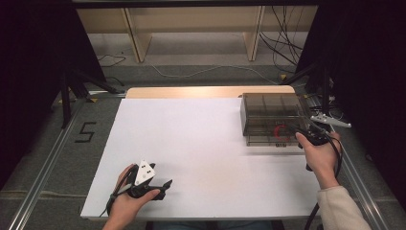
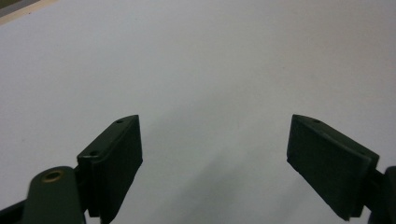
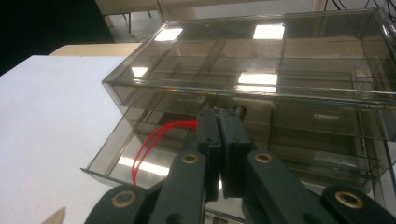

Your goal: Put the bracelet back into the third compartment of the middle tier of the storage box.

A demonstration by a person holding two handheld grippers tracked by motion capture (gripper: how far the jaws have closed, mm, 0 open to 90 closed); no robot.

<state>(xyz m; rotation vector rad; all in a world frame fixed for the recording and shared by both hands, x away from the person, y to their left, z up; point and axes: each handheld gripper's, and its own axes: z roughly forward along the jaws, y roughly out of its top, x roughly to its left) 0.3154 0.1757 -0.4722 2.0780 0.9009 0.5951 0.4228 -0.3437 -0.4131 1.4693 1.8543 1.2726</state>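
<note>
A smoky see-through drawer box (image 1: 270, 109) stands at the table's right side, and its bottom drawer (image 1: 265, 142) is pulled out toward me. A red cord (image 1: 280, 131) loops inside that drawer. My right gripper (image 1: 299, 135) reaches over the open drawer from the right. In the right gripper view its jaws (image 3: 218, 115) are pressed together, and the red cord (image 3: 154, 140) arcs up from the drawer (image 3: 107, 164) floor to them, under the box (image 3: 261, 60). My left gripper (image 1: 165, 187) rests at the front left. Its jaws (image 2: 215, 154) stand wide open with nothing between them.
A white sheet (image 1: 191, 143) covers the table, with a wooden strip showing along the far edge. A small knob (image 3: 241, 110) sits on a drawer front just behind the right jaws. Wooden shelving (image 1: 191, 28) and cables lie on the floor beyond.
</note>
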